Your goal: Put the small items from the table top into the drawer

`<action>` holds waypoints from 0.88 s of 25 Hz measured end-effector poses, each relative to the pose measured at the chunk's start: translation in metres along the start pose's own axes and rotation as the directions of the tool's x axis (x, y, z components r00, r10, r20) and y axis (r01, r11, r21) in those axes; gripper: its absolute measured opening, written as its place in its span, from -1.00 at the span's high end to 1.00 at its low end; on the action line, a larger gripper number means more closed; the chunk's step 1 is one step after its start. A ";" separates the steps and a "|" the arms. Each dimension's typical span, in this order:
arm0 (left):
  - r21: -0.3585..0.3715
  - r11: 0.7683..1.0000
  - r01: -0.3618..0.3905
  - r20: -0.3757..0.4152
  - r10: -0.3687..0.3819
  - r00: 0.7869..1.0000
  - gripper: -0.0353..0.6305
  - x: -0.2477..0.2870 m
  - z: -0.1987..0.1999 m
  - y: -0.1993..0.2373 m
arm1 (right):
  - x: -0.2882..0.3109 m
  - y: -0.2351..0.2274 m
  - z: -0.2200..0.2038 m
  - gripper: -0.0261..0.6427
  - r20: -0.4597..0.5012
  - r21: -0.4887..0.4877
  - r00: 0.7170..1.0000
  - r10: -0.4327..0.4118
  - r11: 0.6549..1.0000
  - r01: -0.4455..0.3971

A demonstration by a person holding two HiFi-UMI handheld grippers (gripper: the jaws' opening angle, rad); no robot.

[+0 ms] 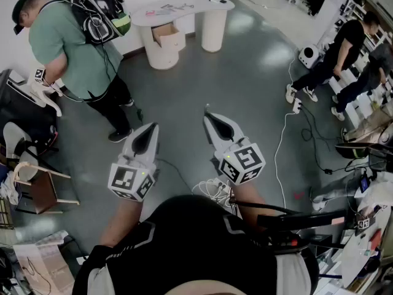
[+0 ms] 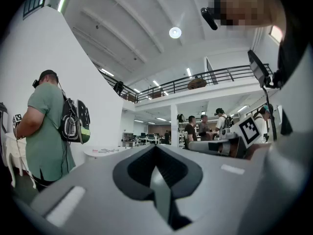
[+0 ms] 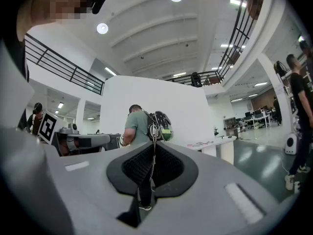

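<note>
Head view shows you holding both claws level above the glossy grey floor [image 1: 245,72], well away from the white curved surface [image 1: 153,16] at the far side of the room. Your left claw [image 1: 151,127] has its jaws pressed together with nothing between them. Your right claw [image 1: 207,113] is likewise closed at the tips and holds nothing; only a thin slit shows lower down. The small items [image 1: 177,7] lie on top of that white surface. Its pale wooden drawer [image 1: 167,37] stands pulled open below the top, on the left pedestal. A person in a green shirt [image 1: 67,42] wearing a black backpack [image 1: 101,5] stands to the left, between you and the surface.
</note>
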State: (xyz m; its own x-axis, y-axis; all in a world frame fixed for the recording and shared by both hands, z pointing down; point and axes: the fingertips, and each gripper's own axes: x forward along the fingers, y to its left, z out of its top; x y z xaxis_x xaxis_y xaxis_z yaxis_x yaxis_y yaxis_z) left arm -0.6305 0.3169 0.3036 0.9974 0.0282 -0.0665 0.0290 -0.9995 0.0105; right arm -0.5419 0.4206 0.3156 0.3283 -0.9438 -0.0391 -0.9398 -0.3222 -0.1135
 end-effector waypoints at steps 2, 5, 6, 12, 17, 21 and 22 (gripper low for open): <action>-0.006 1.000 -0.001 -0.004 0.000 1.000 0.89 -0.002 -0.003 0.005 | 0.004 0.002 -0.002 0.88 -0.004 -0.001 1.000 -0.004 1.000 0.004; -0.015 1.000 -0.001 -0.011 0.000 1.000 0.89 -0.002 -0.006 0.010 | 0.007 0.002 -0.003 0.88 -0.008 -0.002 1.000 -0.008 1.000 0.008; -0.015 1.000 0.000 -0.012 0.000 1.000 0.89 -0.002 -0.007 0.010 | 0.008 0.002 -0.003 0.88 -0.009 -0.003 1.000 -0.009 1.000 0.009; -0.013 1.000 0.003 -0.005 -0.003 1.000 0.89 0.001 -0.004 0.015 | 0.013 0.002 -0.001 0.88 -0.009 -0.002 1.000 -0.007 1.000 0.007; -0.015 1.000 0.012 -0.003 -0.012 1.000 0.89 0.002 -0.003 0.021 | 0.022 0.010 0.000 0.87 0.003 0.012 1.000 0.013 1.000 -0.013; -0.013 1.000 0.019 -0.008 -0.019 1.000 0.89 -0.001 -0.003 0.027 | 0.027 0.017 0.001 0.87 0.007 0.007 1.000 0.013 1.000 -0.013; -0.013 1.000 0.019 -0.010 -0.019 1.000 0.89 -0.002 -0.003 0.028 | 0.028 0.018 0.000 0.87 0.004 0.005 1.000 0.012 1.000 -0.012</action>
State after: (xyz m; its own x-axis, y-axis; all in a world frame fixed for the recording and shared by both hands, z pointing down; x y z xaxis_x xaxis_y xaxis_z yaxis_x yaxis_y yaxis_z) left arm -0.6313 0.2886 0.3067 0.9972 0.0475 -0.0571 0.0489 -0.9986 0.0224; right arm -0.5497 0.3885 0.3122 0.3178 -0.9471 -0.0448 -0.9431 -0.3108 -0.1185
